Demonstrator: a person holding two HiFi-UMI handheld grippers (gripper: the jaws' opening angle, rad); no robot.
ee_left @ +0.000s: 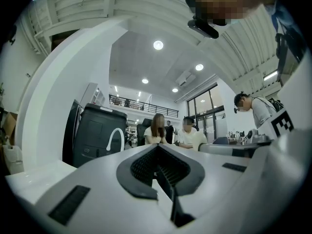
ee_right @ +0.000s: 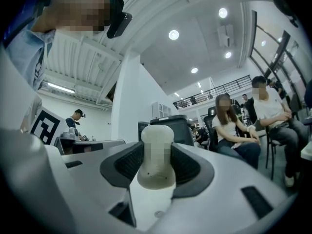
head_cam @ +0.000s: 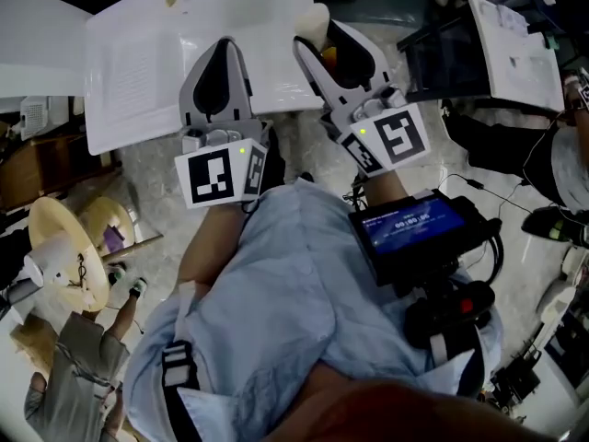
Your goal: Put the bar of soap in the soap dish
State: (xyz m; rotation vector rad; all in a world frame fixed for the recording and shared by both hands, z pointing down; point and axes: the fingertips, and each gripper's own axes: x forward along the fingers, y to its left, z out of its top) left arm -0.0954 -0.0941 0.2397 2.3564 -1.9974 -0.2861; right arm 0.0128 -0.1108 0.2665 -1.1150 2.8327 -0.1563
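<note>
Above the near edge of the white tabletop (head_cam: 138, 72), the right claw (head_cam: 322, 40) grips the soap (ee_right: 156, 155) (cream-coloured); the left claw (head_cam: 223, 49) is closed and empty.

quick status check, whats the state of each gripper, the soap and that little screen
left gripper: jaws together, nothing between them
right gripper: jaws shut on the bar of soap
bar of soap: gripped, sticking out past the jaw tips, not in a dish
screen: lit, blue

Bare white counter (head_cam: 138, 72) lies open just ahead of the left tongs (head_cam: 225, 44) and right tongs (head_cam: 317, 37). A dark object (head_cam: 442, 58) carrying a white board (head_cam: 511, 49) blocks the right side.
</note>
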